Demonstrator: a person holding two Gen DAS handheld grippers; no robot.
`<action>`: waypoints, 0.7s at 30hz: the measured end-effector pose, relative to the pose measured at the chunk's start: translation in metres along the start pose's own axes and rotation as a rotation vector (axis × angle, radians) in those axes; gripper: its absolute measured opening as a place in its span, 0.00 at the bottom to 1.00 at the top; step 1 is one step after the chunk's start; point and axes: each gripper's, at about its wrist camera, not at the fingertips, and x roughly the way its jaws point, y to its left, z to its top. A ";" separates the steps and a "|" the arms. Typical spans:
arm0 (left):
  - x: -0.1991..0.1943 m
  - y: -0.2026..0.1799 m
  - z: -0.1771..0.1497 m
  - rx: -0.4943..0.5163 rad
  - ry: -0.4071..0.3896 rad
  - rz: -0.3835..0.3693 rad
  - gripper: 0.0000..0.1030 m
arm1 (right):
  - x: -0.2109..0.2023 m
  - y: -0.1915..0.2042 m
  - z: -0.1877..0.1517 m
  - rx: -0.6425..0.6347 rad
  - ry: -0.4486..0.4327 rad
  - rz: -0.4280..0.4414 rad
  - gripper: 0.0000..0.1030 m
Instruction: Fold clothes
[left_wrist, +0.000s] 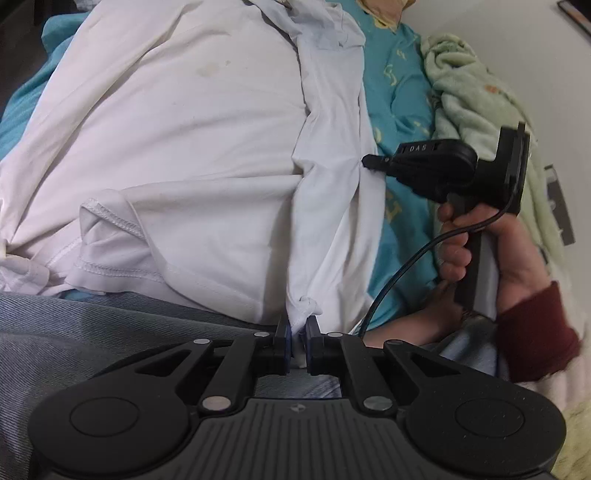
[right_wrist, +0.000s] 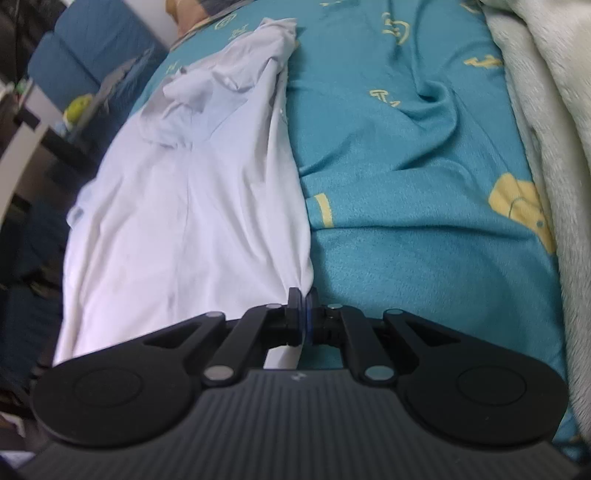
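A white shirt (left_wrist: 177, 147) lies spread on a teal bedsheet (left_wrist: 402, 110), with its right side folded over along a lengthwise crease. My left gripper (left_wrist: 297, 325) is shut on a bunched corner of the shirt's near hem. My right gripper (left_wrist: 369, 161) shows in the left wrist view, held in a hand, with its tip pinching the shirt's right edge. In the right wrist view the right gripper (right_wrist: 303, 295) is shut on the edge of the white shirt (right_wrist: 184, 203), which stretches away over the teal sheet (right_wrist: 424, 184).
A pale green fleece blanket (left_wrist: 472, 96) lies bunched along the bed's right side by the wall, and also shows in the right wrist view (right_wrist: 554, 147). Grey denim fabric (left_wrist: 92, 325) lies at the near edge. Dark furniture and a blue seat (right_wrist: 85, 51) stand left of the bed.
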 end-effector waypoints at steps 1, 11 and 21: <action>0.000 -0.001 0.000 0.012 -0.002 0.003 0.08 | -0.001 0.002 -0.001 -0.016 -0.004 -0.006 0.05; -0.048 0.019 0.040 0.003 -0.236 -0.019 0.50 | -0.069 0.018 -0.007 -0.066 -0.242 0.041 0.08; -0.083 0.091 0.148 -0.174 -0.554 0.089 0.68 | -0.058 0.044 -0.008 -0.108 -0.257 0.173 0.57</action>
